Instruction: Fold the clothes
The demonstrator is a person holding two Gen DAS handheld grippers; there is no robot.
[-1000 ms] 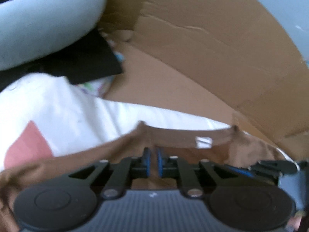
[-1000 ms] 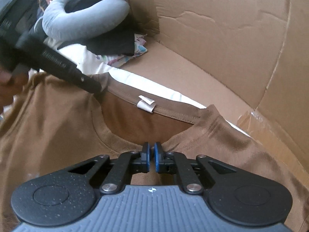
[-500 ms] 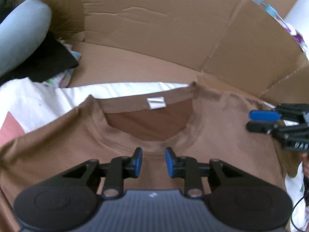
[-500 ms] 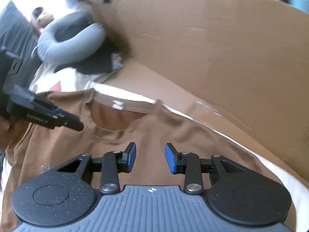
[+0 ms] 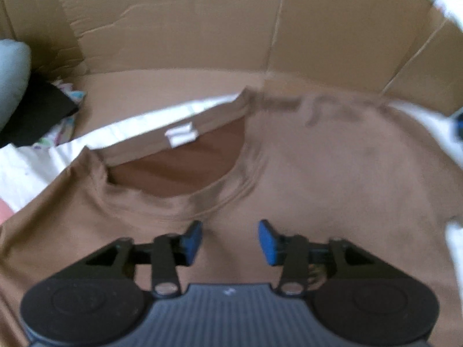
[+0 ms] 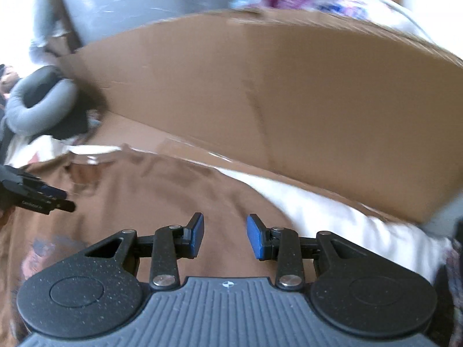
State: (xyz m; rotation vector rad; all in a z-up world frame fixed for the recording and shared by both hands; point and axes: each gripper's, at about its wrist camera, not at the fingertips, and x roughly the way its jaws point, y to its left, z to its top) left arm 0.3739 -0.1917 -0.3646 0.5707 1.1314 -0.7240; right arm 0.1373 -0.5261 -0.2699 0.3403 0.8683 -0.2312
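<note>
Fingers (image 5: 193, 241) of the left gripper (image 5: 230, 241) were spread and opening further, with nothing between the blue pads; brown fabric lay below the gap but was not pinched. The right gripper (image 6: 225, 238) was likewise held spread and empty above the cloth, its jaws steady at a partial opening.

The brown T-shirt (image 5: 332, 179) was laid flat, front up, on a white sheet (image 6: 332, 219) inside a cardboard enclosure (image 5: 202, 29). Its collar (image 5: 185, 199) lay just ahead of the left gripper, and the right shoulder region sat below the right gripper.

The step in hand was judged to be repositioning after the shirt had been spread, before a fold grasp. For a clean fold, each gripper would best be brought to a matching point at the shoulder seam or the side edge, and both fabric layers would be pinched together so that the back panel is not left behind. The pads should be closed only once cloth is fully between them. Wrinkles near the right shoulder (image 5: 324, 107) would best be smoothed first.

A white neck label (image 5: 181, 136) was sewn inside the collar; its writing could not be read because of blur. A faded print (image 6: 43, 248) was seen on the shirt front in the right wrist view, illegible. Lettering on the left gripper's finger, seen at the left edge of that view, was too small to read.

A grey neck pillow (image 6: 31, 110) lay well apart, at the far left.
</note>
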